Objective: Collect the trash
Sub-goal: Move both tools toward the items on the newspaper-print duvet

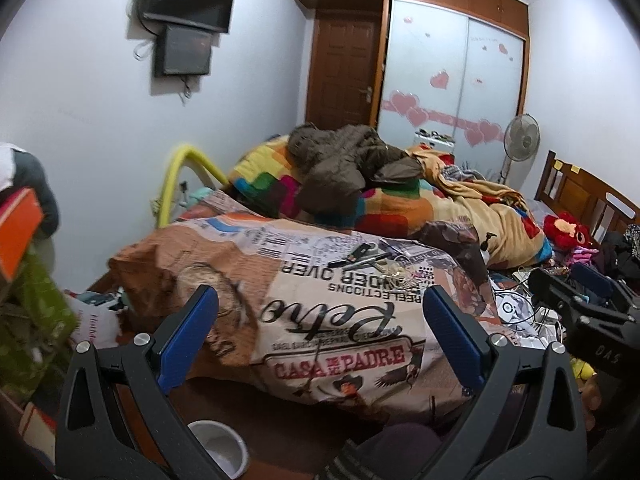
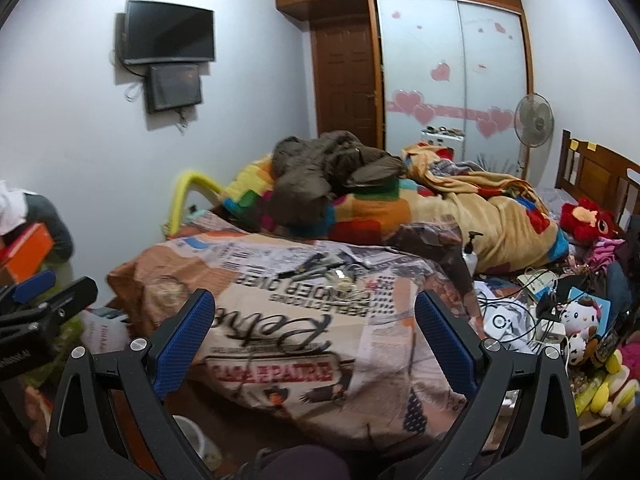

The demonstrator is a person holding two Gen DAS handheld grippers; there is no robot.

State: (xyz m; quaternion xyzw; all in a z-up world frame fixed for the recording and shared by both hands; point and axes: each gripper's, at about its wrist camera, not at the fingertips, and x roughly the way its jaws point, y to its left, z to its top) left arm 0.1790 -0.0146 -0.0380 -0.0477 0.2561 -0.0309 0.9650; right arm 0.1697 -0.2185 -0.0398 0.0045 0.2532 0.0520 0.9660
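My left gripper (image 1: 320,304) is open and empty, held above the near end of a cluttered bed. My right gripper (image 2: 314,310) is open and empty too, beside it to the right; it also shows in the left wrist view (image 1: 576,304). The left gripper shows at the left edge of the right wrist view (image 2: 36,292). A printed duvet (image 1: 304,312) covers the near end of the bed. On it lie scissors (image 1: 360,258) and a tangle of small pale items (image 1: 404,276). A white bucket (image 1: 218,448) stands on the floor below the left gripper.
Piled blankets and a brown jacket (image 1: 348,164) fill the middle of the bed. Cables, boxes and plush toys (image 2: 580,320) crowd the right side. A white bag (image 1: 96,320) and boxes lie on the floor at left. A fan (image 2: 534,124), wardrobe and door stand behind.
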